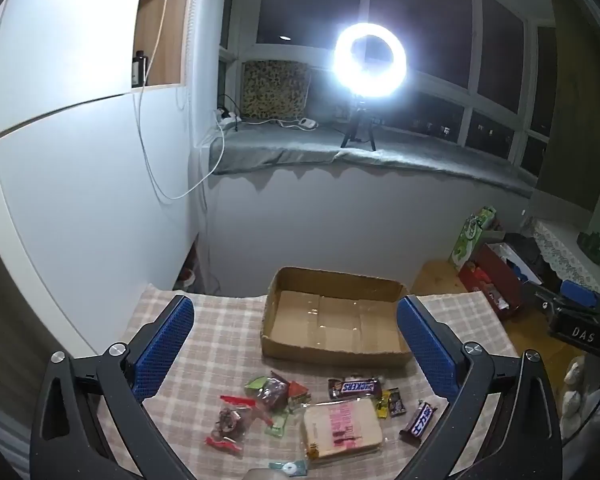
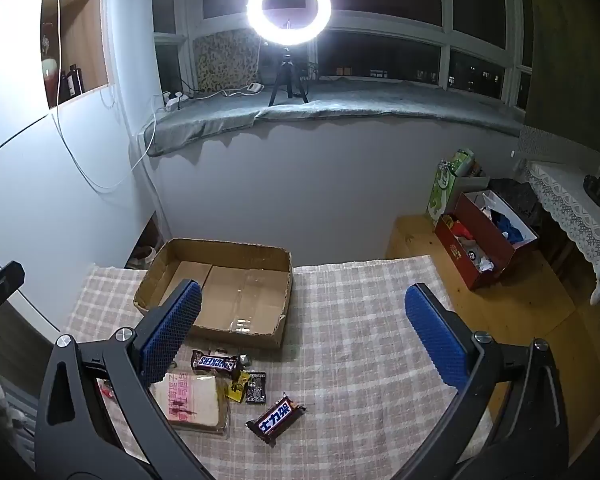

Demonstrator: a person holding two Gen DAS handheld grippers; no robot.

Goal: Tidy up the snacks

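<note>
An empty cardboard box (image 1: 334, 350) (image 2: 220, 330) stands on the checked tablecloth (image 1: 220, 344) (image 2: 360, 320). In front of it lie several snacks: a Snickers bar (image 1: 354, 387) (image 2: 215, 362), a second dark bar (image 1: 419, 422) (image 2: 276, 420), a wrapped slice of cake (image 1: 342, 426) (image 2: 192, 400), small yellow and black sweets (image 1: 390, 402) (image 2: 248, 387), and clear packets with red and green (image 1: 256, 404). My left gripper (image 1: 296, 344) hovers open above the snacks with nothing between its fingers. My right gripper (image 2: 304, 332) also stands open and empty, to the right of the box.
A bright ring light on a tripod (image 1: 370, 60) (image 2: 289, 4) stands on the grey windowsill. Red boxes of clutter (image 2: 486, 236) and a green bag (image 2: 448, 184) sit on the wooden floor at the right. A white wall runs along the left.
</note>
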